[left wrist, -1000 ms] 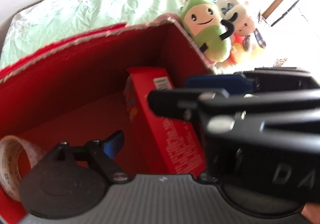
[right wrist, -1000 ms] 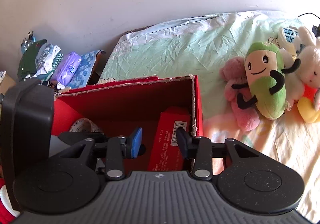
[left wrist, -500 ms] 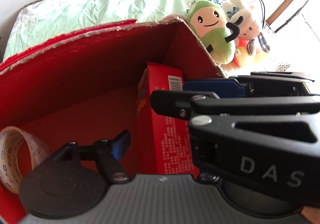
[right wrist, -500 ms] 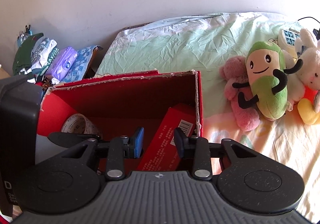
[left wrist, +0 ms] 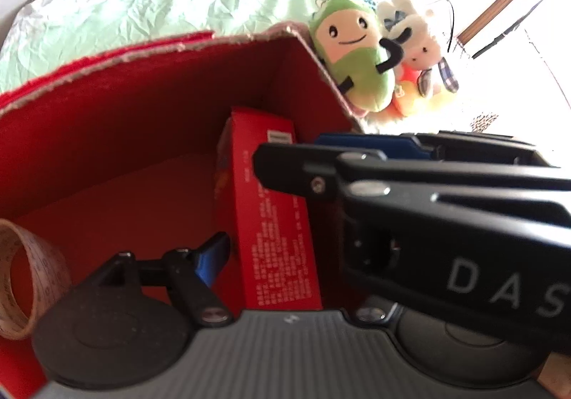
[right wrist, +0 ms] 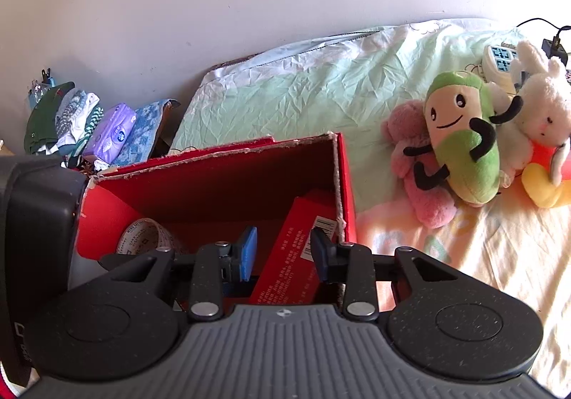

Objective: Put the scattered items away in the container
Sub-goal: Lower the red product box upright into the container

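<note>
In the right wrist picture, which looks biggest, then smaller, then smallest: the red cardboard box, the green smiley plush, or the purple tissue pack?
1. red cardboard box, clearly the biggest.
2. green smiley plush.
3. purple tissue pack, smallest, though it sits farther back, so it may only look that small.

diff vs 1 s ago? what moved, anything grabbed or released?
The red carton tipped from near upright to leaning right against the red box wall. The right gripper is open around it with gaps on both sides, apparently letting it go. The left gripper shifted only slightly; it looks open and empty, one finger hidden. The tape roll and plush toys stayed put.
</note>
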The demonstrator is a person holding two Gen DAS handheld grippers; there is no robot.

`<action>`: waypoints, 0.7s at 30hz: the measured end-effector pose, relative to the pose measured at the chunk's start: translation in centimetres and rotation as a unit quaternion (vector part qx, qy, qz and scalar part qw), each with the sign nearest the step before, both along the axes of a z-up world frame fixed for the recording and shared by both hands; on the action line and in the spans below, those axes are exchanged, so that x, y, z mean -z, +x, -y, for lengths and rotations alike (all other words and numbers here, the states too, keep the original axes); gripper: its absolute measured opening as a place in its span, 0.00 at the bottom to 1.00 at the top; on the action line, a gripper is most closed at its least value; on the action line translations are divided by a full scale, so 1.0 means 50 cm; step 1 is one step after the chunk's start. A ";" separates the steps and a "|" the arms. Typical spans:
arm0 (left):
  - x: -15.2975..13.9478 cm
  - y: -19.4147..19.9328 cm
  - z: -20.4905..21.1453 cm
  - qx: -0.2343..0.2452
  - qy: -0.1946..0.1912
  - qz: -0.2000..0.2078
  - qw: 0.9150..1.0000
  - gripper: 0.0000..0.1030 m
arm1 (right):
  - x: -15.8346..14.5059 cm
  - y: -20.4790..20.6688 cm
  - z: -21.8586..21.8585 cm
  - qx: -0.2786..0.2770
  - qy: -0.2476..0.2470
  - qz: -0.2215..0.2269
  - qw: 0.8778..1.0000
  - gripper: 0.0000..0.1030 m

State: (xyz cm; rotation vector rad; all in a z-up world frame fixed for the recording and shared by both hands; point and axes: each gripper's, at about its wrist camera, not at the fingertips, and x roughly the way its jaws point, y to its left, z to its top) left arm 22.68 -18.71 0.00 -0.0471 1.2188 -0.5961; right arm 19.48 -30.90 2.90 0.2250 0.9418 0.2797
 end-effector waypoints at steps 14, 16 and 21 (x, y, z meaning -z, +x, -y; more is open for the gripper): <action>-0.018 -0.040 -0.027 -0.011 0.037 0.044 0.998 0.74 | 0.006 -0.012 -0.007 -0.003 -0.021 0.026 0.999 0.33; -0.021 -0.048 -0.035 -0.011 0.025 0.041 0.999 0.74 | 0.006 -0.014 -0.011 -0.004 -0.028 0.028 0.999 0.33; -0.007 -0.056 -0.047 0.000 -0.054 -0.021 0.998 0.74 | 0.002 -0.002 -0.004 0.002 0.003 0.005 1.000 0.34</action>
